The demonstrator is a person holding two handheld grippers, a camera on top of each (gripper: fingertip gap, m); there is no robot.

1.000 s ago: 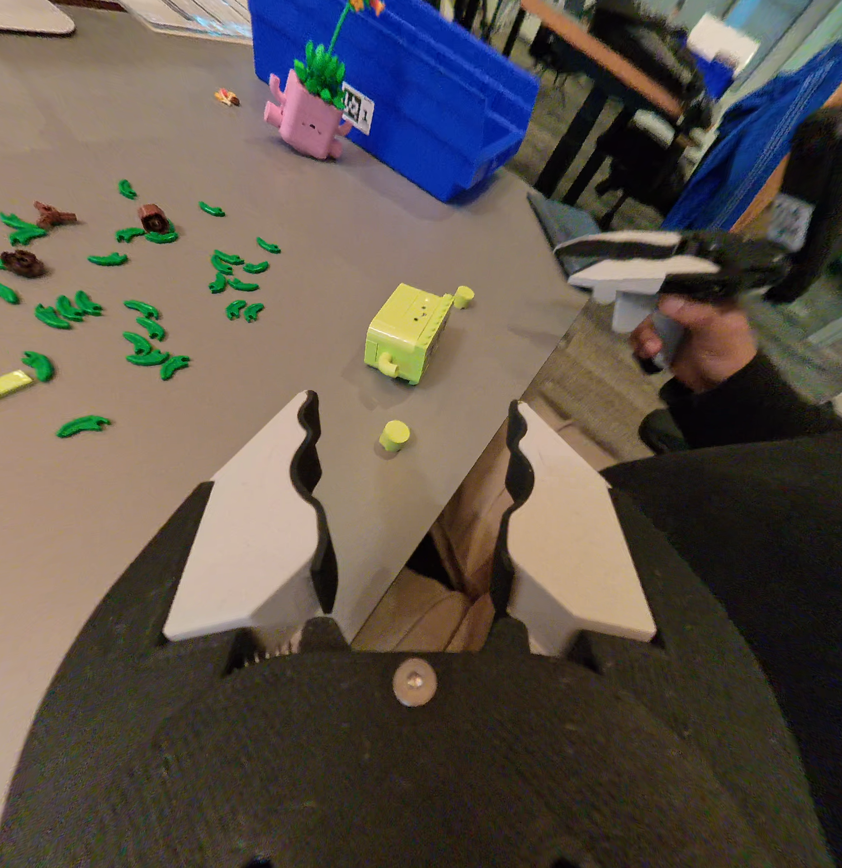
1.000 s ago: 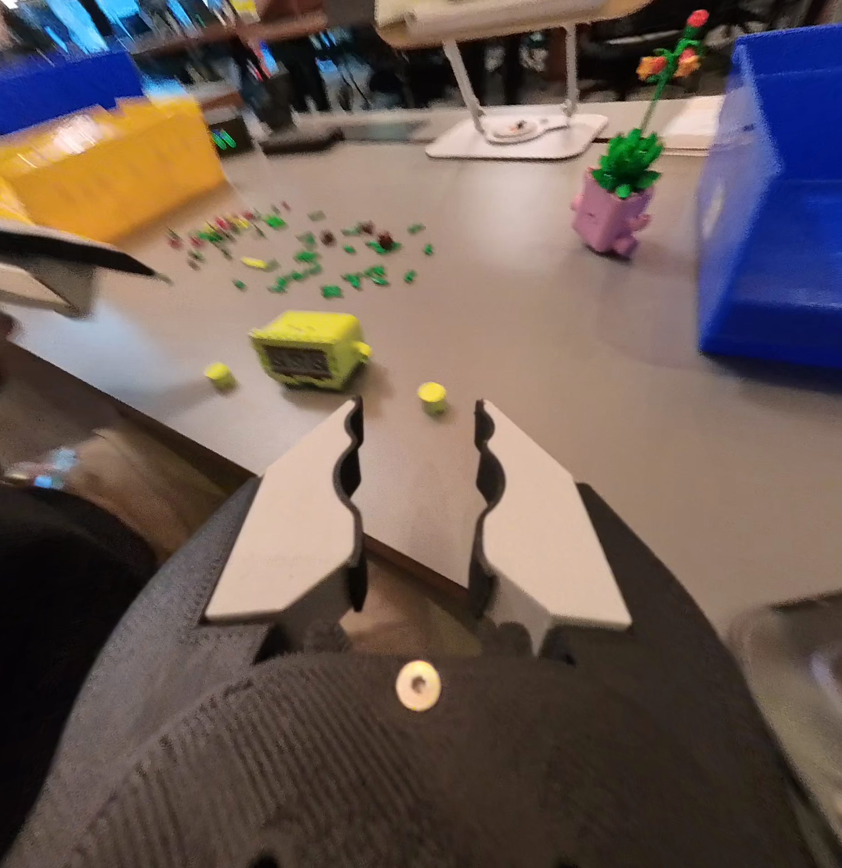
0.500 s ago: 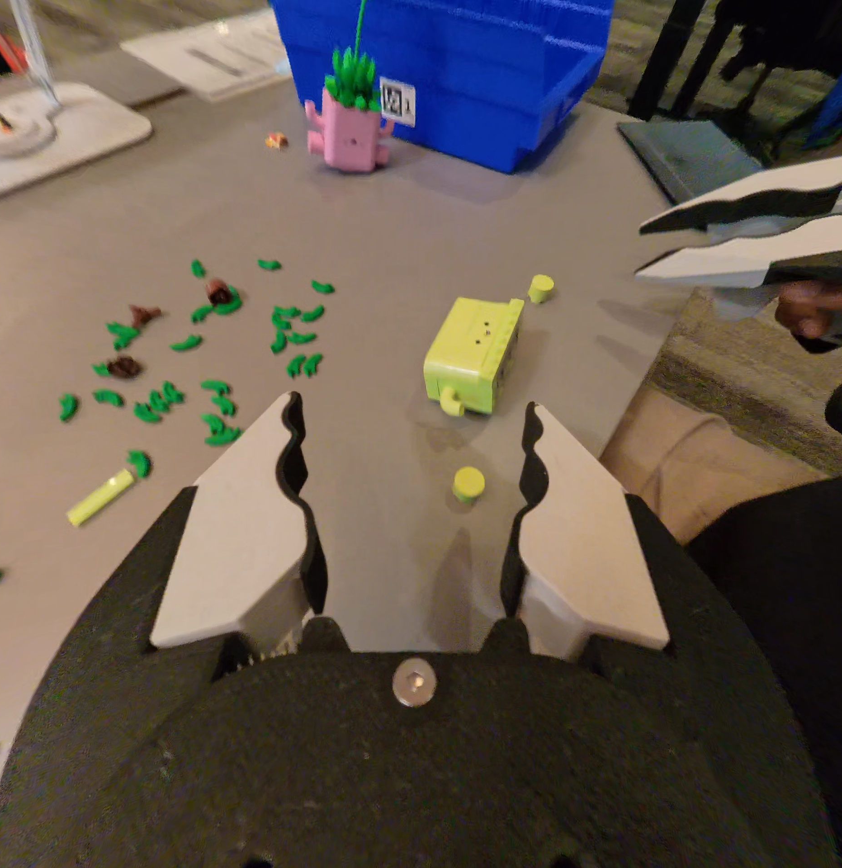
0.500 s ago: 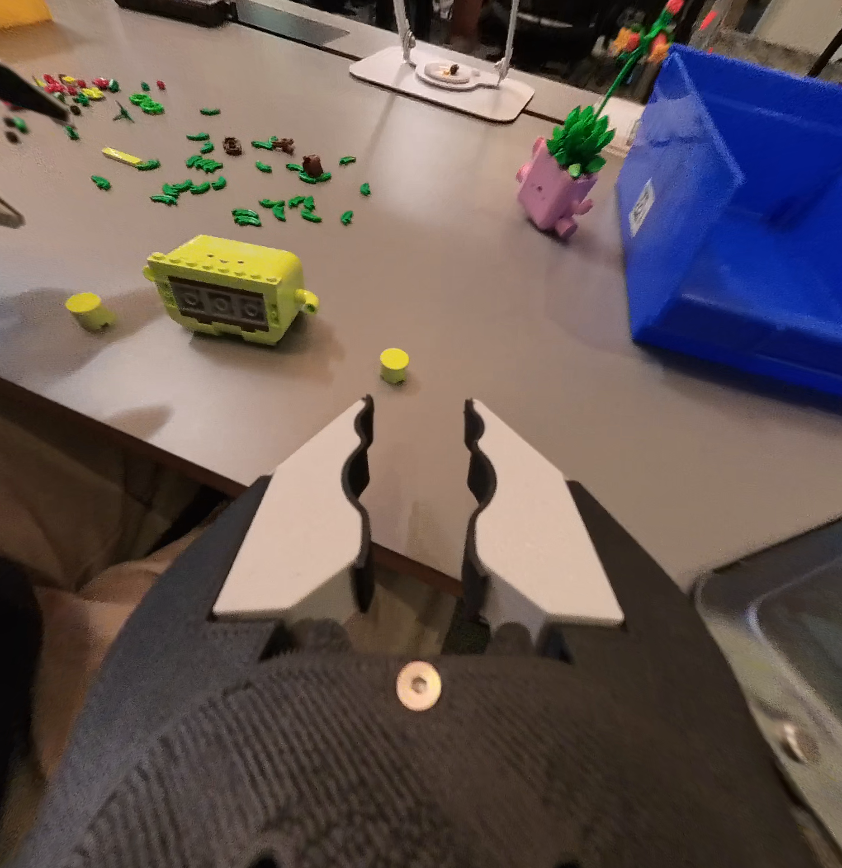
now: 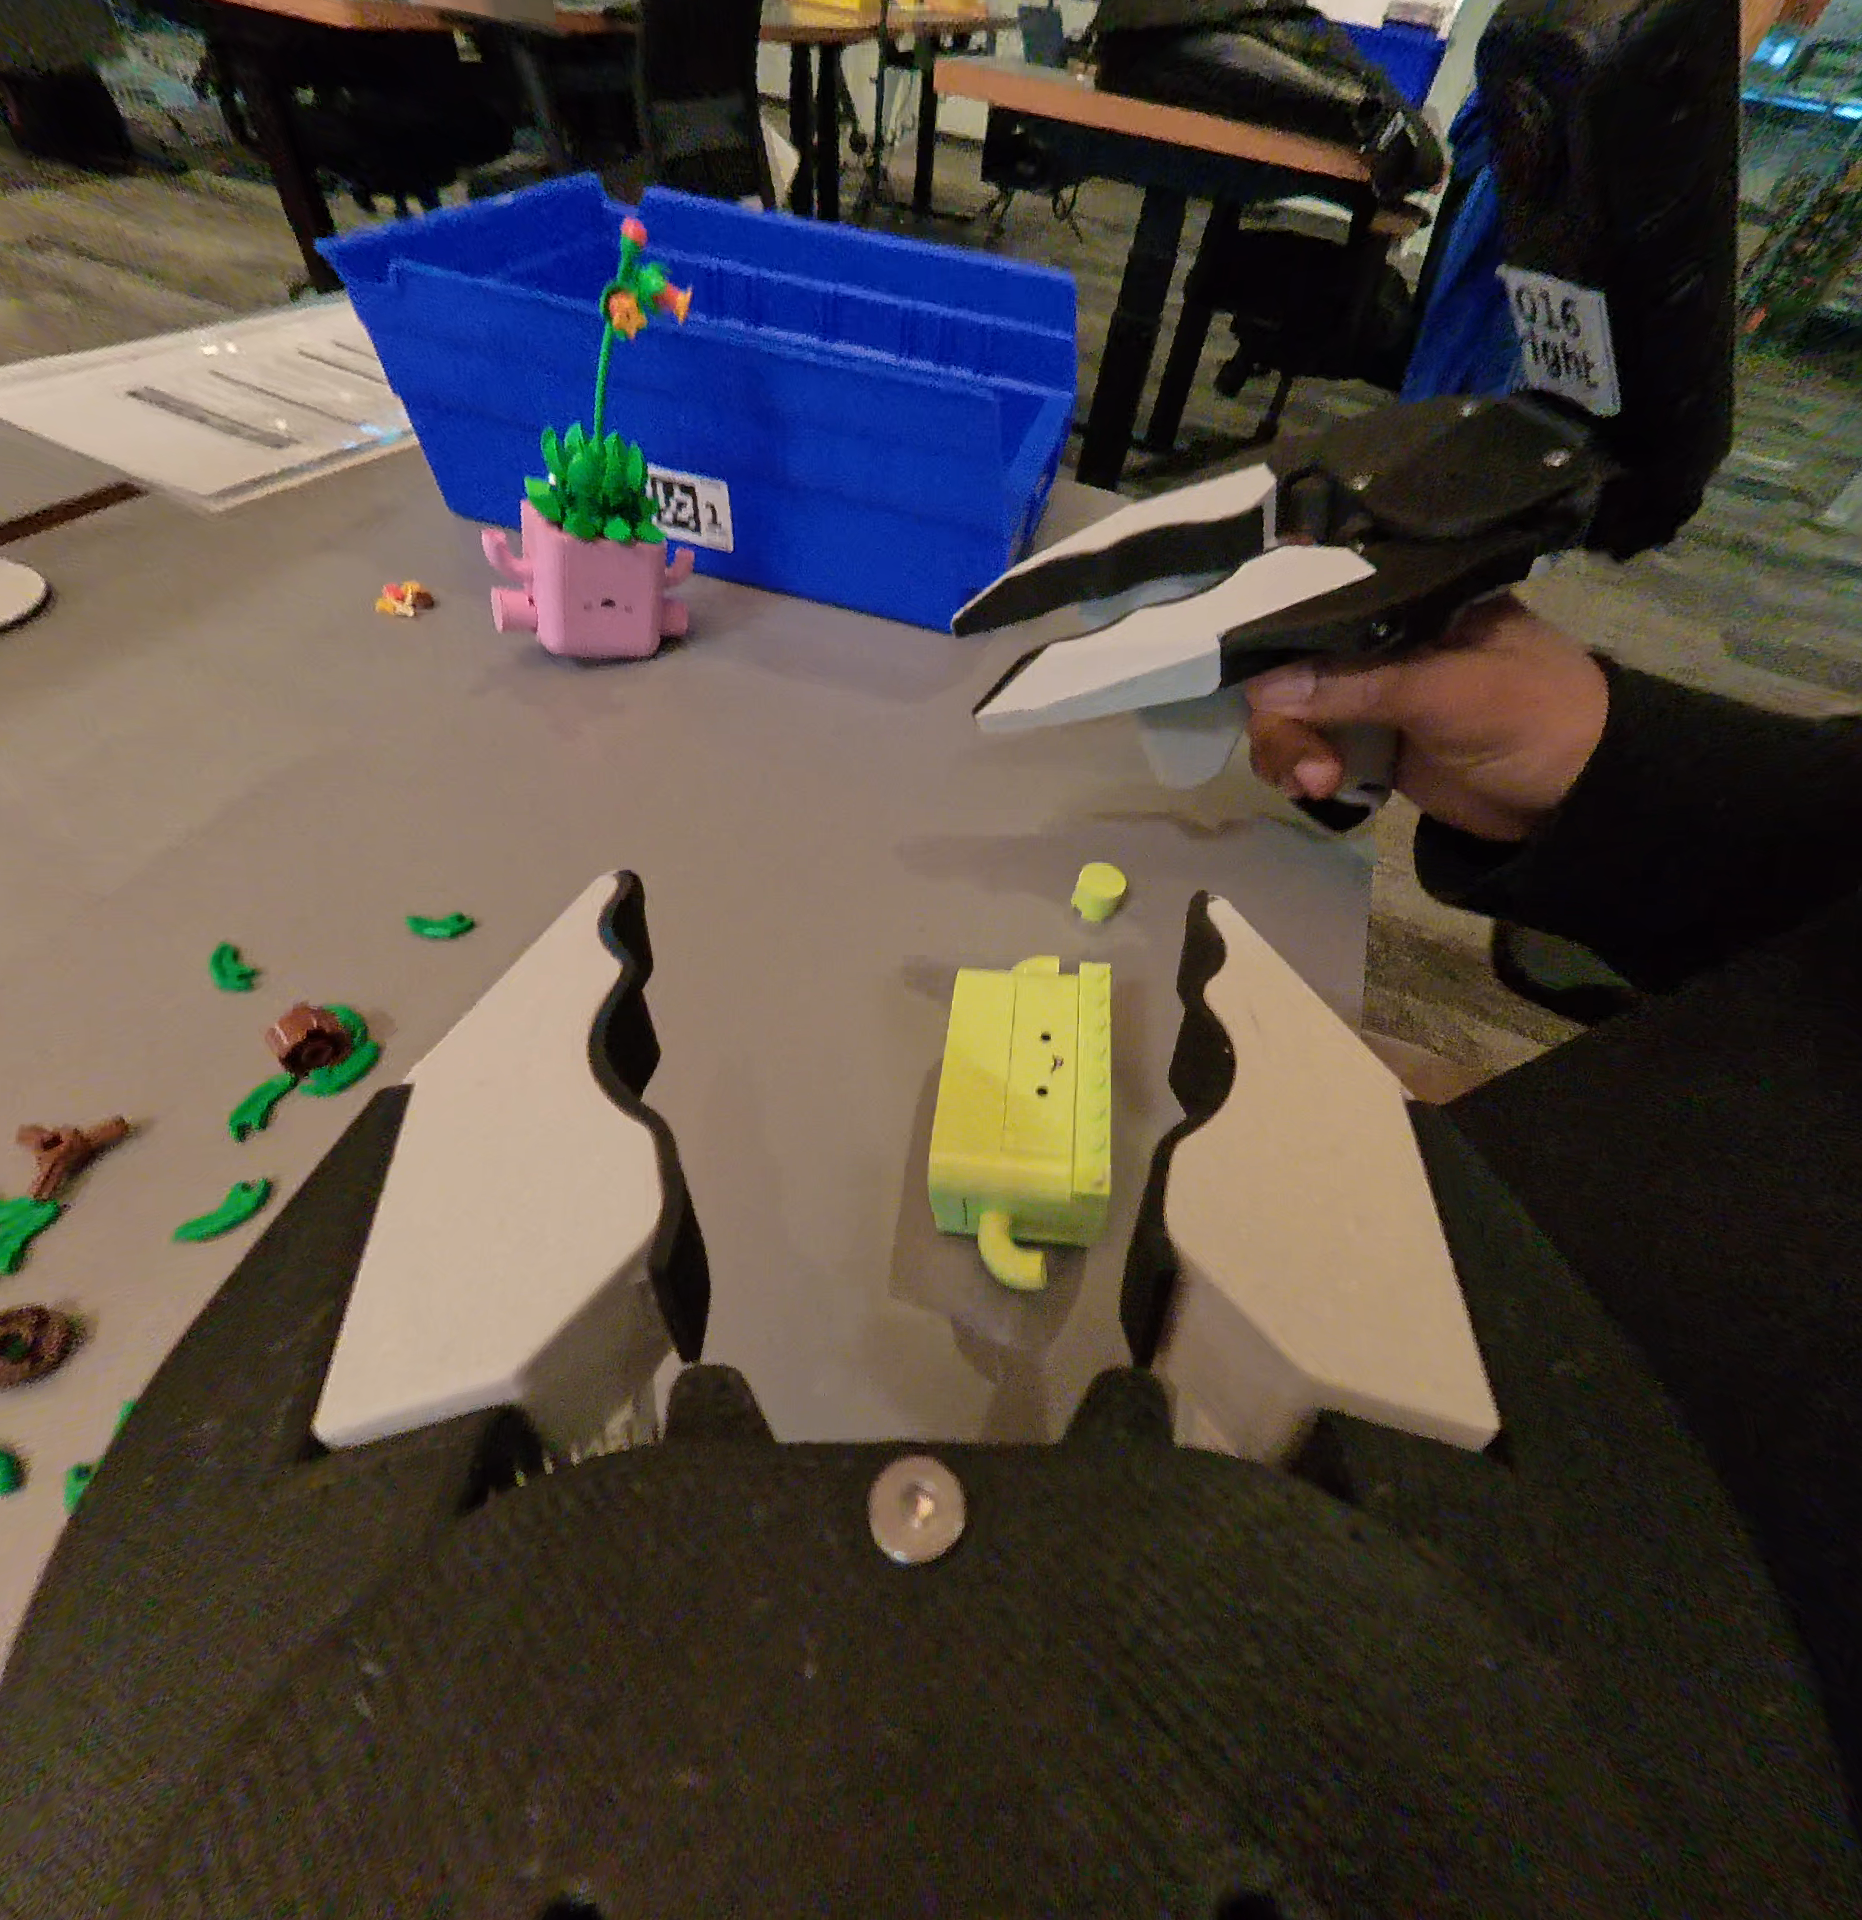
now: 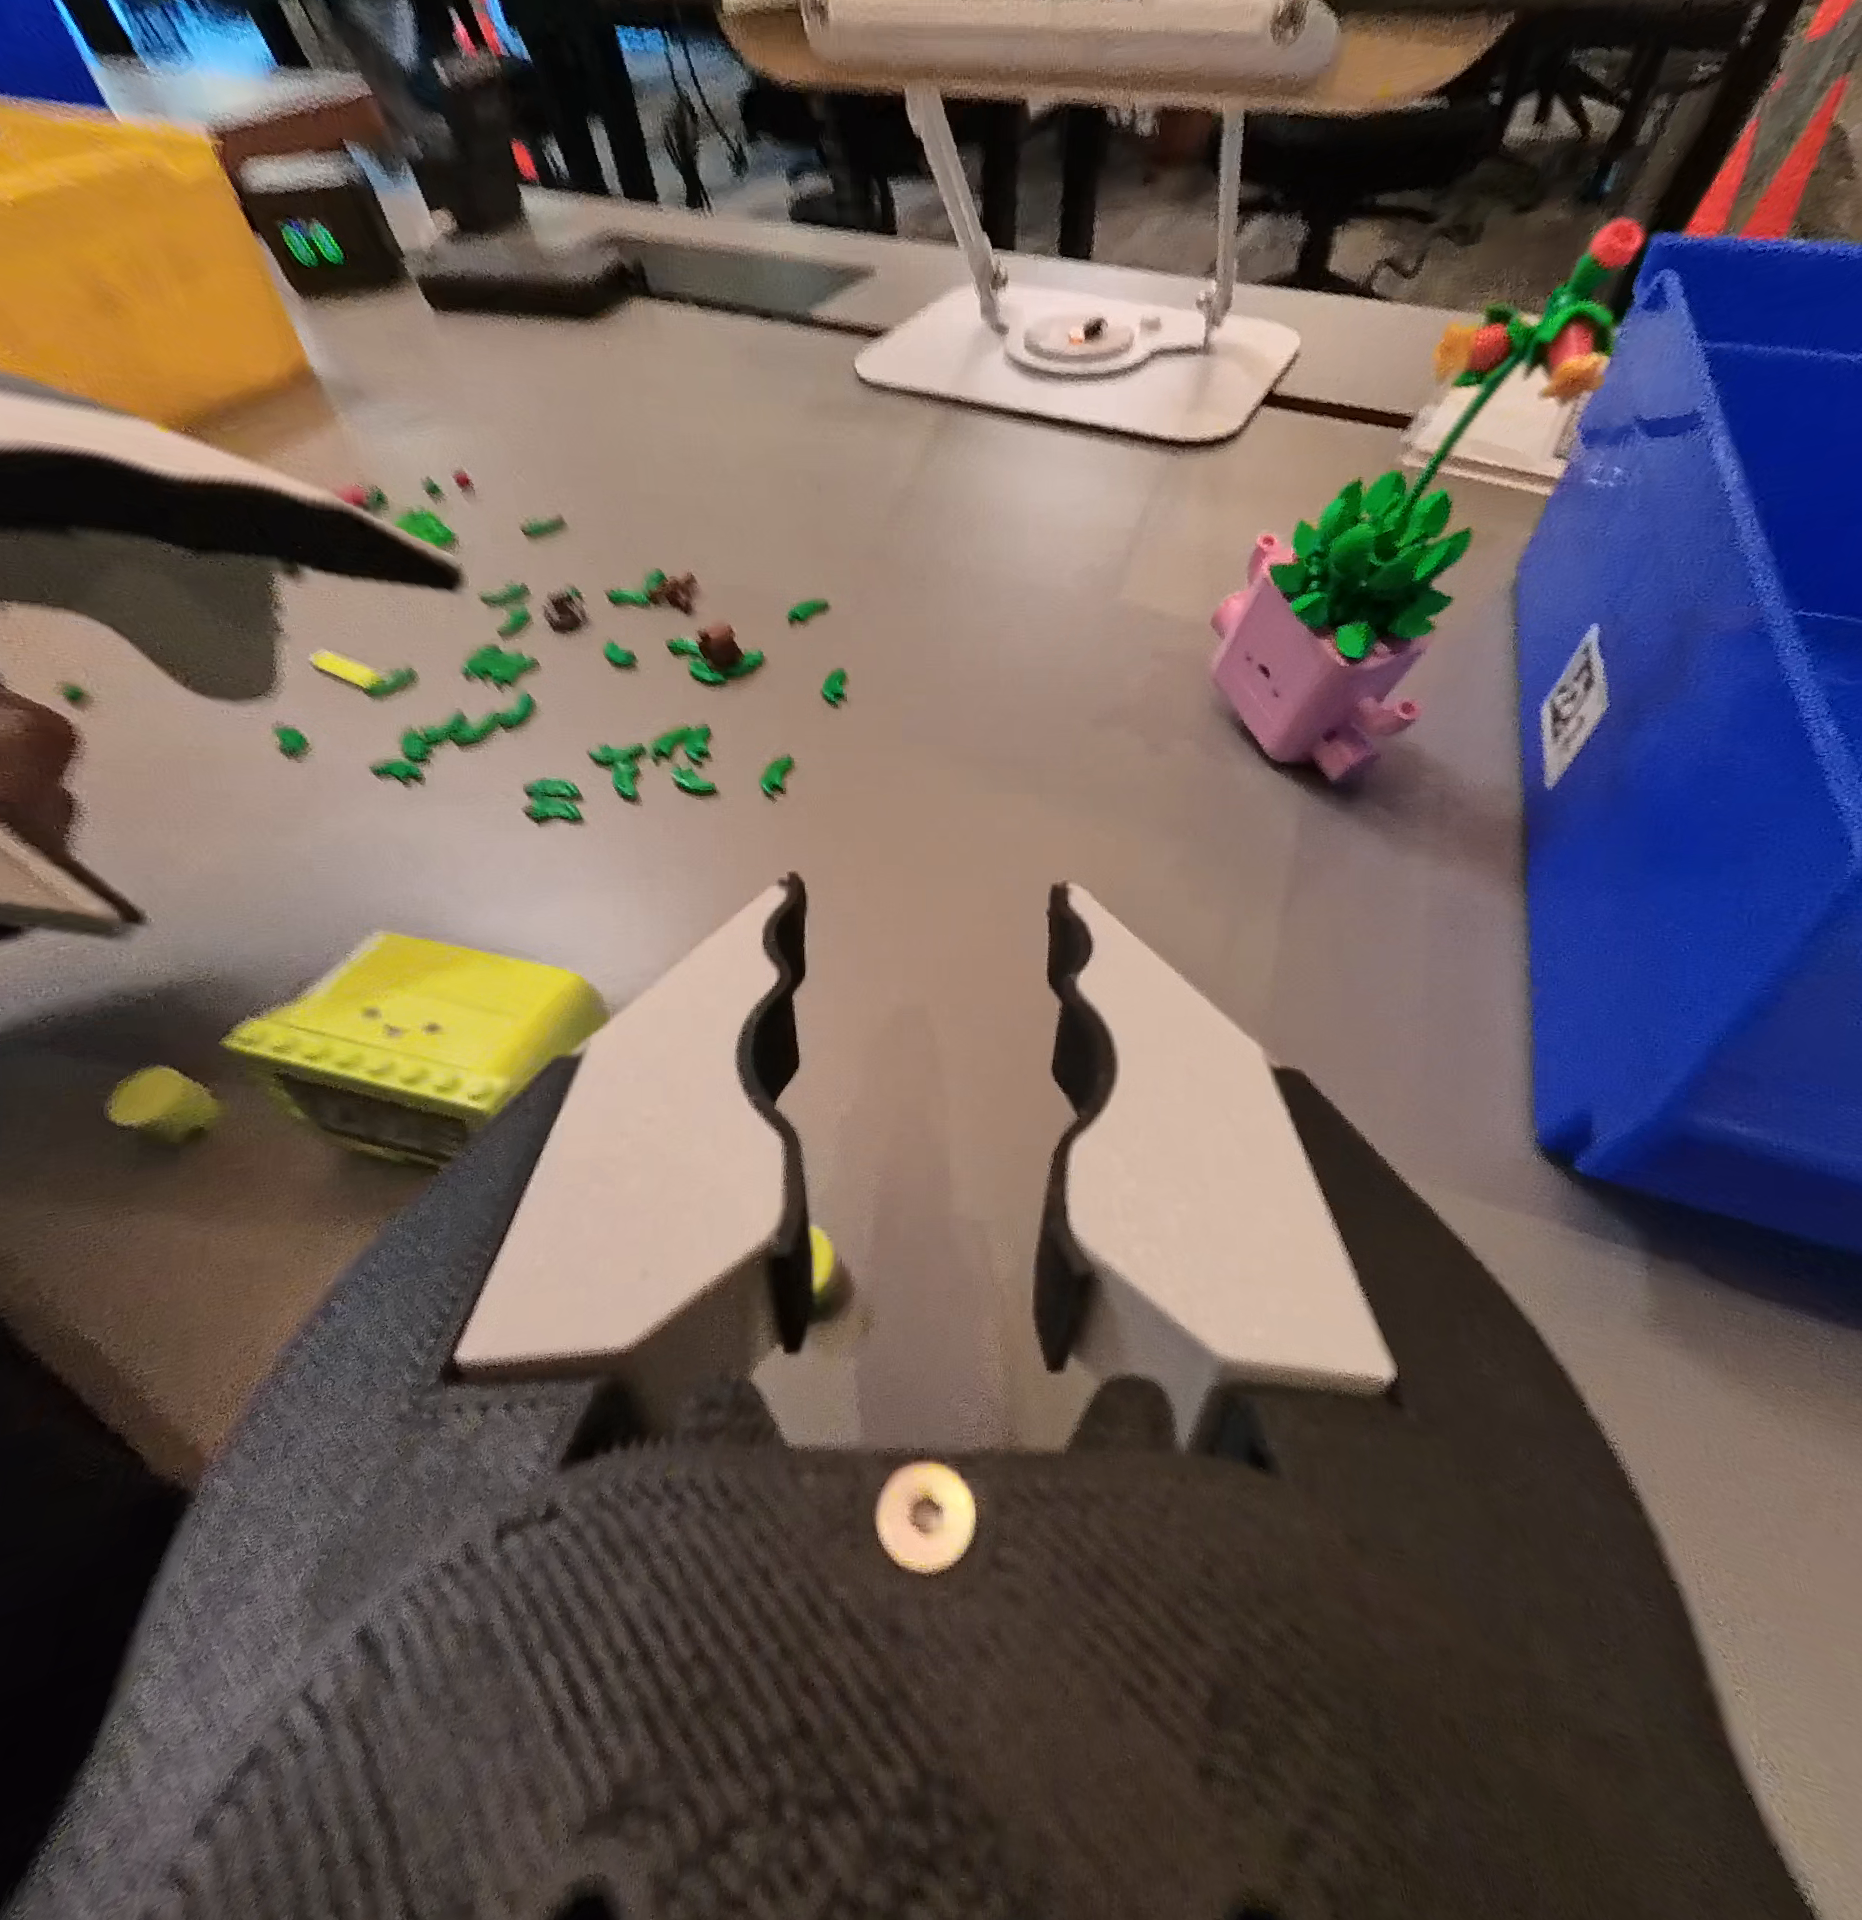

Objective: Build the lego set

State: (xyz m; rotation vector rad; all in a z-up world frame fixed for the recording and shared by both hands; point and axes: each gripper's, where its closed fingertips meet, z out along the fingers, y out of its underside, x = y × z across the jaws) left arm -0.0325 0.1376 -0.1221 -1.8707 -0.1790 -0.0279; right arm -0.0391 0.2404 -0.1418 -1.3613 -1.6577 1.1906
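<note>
A lime green block (image 5: 1026, 1112) with a small face lies on its side on the grey table (image 5: 781, 748). In the left wrist view it sits between the fingers of my open, empty left gripper (image 5: 911, 894), nearer the right finger. A small lime cylinder (image 5: 1098, 891) lies just beyond it. My right gripper (image 5: 974, 670) hovers open and empty above the table's right edge. In the right wrist view the right gripper (image 6: 924, 891) is open, with a lime cylinder (image 6: 821, 1262) half hidden by its left finger. The block (image 6: 407, 1039) and another cylinder (image 6: 163, 1107) lie to its left.
A finished pink pot with a green plant (image 5: 594, 582) stands before a blue bin (image 5: 761, 395). Several green leaf pieces (image 6: 594, 707) and brown pieces (image 5: 309, 1039) are scattered at the left. A yellow bin (image 6: 106, 249) and a white stand base (image 6: 1072, 364) are at the back. The block (image 6: 407, 1039) lies around 6 cm away from my left fingertips. Look for it in the left wrist view (image 5: 1058, 1049) too. The small lime cylinder (image 5: 1098, 891) lies around 8 cm away from my right fingertips.
My left gripper has moved forward over the table, so the lime block now lies between its fingers. My right gripper has moved forward over the table edge, past the near cylinder.
</note>
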